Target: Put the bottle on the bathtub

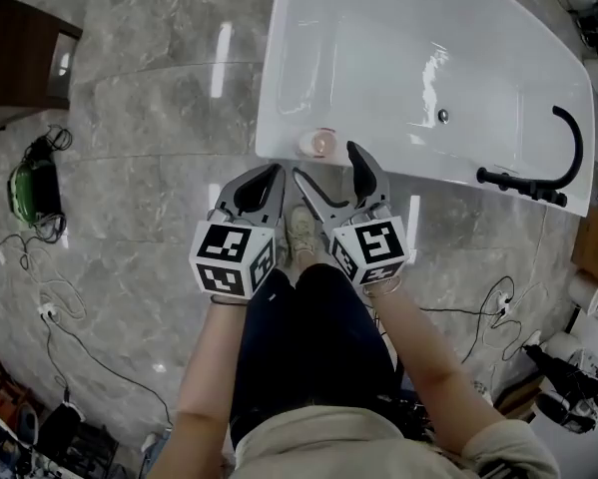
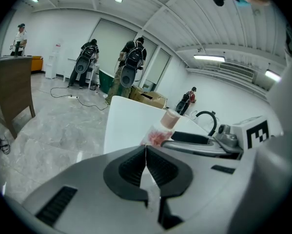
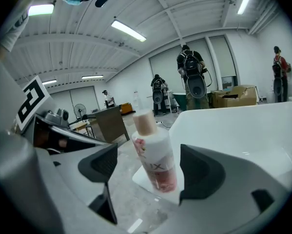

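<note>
Bottle (image 1: 318,144): white body, pinkish cap, pink print low down. Stands on the near left corner of the bathtub (image 1: 279,88) rim, right at the edge above the floor (image 1: 129,118).

Right gripper (image 1: 325,163): released, jaws spread wide. Sits level with the bottle, one jaw on each side. In the right gripper view the bottle (image 3: 153,152) shows between the two black pads (image 3: 209,167) with a gap on both sides, so no contact. White tub rim (image 3: 243,126) runs off behind the right jaw.

Left gripper (image 1: 276,171): clenched, jaw tips meeting, nothing between. Hangs just beside the right gripper, short of the tub edge, over the floor. In the left gripper view the closed tips (image 2: 146,147) point toward the tub corner (image 2: 126,126); bottle (image 2: 161,129) sits just past them and to the right, partly behind the right gripper's jaw.

Marker cubes (image 1: 234,257) at the back of both grippers, above dark trousers (image 1: 299,337) and a light shoe (image 1: 300,230).

Tub interior white and glossy, drain (image 1: 443,116) near the middle, black curved faucet (image 1: 568,138) on the far right rim.

Floor grey marble tile. Dark wooden table (image 1: 19,53) at top left, green item (image 1: 24,183) and loose cables (image 1: 49,307) along the left.

Background of both gripper views: several people (image 2: 131,65) with gear on their backs, cardboard box (image 3: 236,95), strip lights overhead.
</note>
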Demonstrator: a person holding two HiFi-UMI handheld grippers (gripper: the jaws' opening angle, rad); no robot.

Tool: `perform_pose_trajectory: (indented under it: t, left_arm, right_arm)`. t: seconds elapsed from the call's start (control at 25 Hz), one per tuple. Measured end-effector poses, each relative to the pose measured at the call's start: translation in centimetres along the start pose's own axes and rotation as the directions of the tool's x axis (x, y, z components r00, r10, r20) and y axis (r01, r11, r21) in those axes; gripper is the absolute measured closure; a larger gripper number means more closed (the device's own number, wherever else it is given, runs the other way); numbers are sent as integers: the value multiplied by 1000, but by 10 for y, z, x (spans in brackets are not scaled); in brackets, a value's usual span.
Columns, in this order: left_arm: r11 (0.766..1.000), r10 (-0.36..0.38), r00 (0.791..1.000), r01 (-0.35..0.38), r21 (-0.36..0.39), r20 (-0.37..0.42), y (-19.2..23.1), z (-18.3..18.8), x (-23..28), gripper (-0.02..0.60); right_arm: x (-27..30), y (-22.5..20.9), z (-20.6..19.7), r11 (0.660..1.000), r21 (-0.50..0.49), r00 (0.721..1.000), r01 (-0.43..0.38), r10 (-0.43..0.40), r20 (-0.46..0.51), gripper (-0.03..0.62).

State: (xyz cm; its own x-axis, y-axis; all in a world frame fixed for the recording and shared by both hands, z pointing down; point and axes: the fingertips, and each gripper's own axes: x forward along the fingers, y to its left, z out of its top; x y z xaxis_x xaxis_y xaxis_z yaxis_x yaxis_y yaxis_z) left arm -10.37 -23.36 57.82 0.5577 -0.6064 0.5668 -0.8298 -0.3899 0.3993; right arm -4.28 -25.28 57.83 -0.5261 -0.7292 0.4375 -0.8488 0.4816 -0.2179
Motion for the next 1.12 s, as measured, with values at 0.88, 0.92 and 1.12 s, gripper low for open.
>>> perform_pose_trajectory:
  t: [0.88,0.92,1.12]
  left_arm:
    - [986,-95,991,80,145,97,-115,102,-106,574]
    - [986,-97,990,81,149,105,-117,107,-110,574]
    - [979,-116,989,99,178,88,-129,109,-125,574]
  right_arm:
    - [-149,42,135,991,79,987,-106,95,132,595]
    - [-152,46,140,990,71,984,-125,114,134,595]
    - [-168,61,151,981,92,980,-170,159,119,595]
